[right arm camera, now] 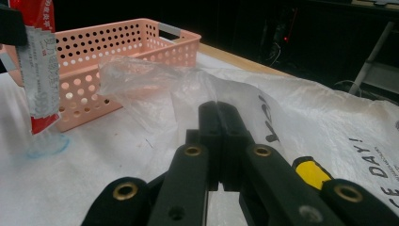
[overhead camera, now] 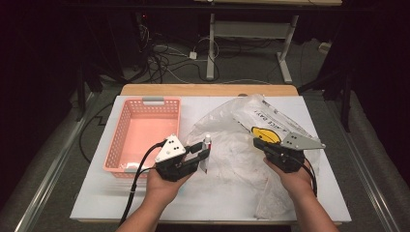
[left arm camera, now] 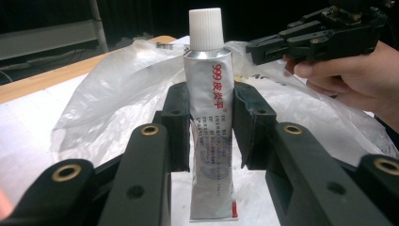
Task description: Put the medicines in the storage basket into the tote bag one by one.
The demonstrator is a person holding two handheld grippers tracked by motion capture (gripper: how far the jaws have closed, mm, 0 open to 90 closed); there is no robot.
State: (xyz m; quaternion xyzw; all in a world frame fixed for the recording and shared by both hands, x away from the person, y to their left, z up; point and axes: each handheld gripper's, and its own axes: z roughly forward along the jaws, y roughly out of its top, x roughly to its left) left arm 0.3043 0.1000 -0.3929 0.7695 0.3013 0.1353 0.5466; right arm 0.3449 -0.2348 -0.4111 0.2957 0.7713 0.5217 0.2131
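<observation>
The left gripper (overhead camera: 200, 153) pinches one ointment tube (left arm camera: 210, 122) at mid-body, cap up, above the white table (overhead camera: 96, 193), between the pink basket (overhead camera: 116, 145) and the plastic bag (overhead camera: 232, 145). The right gripper (overhead camera: 259, 144) has its jaws pressed together on a fold of that bag.

Handling, as judged: the tube is light, its metal-look skin soft and easily dented; a hard squeeze could crease it or force paste toward the cap. The present flat-side hold at the middle seems sound. The bag is thin, limp and slippery, best taken by a bunched edge.

Count: one tube, one bag, one basket, two grippers.
</observation>
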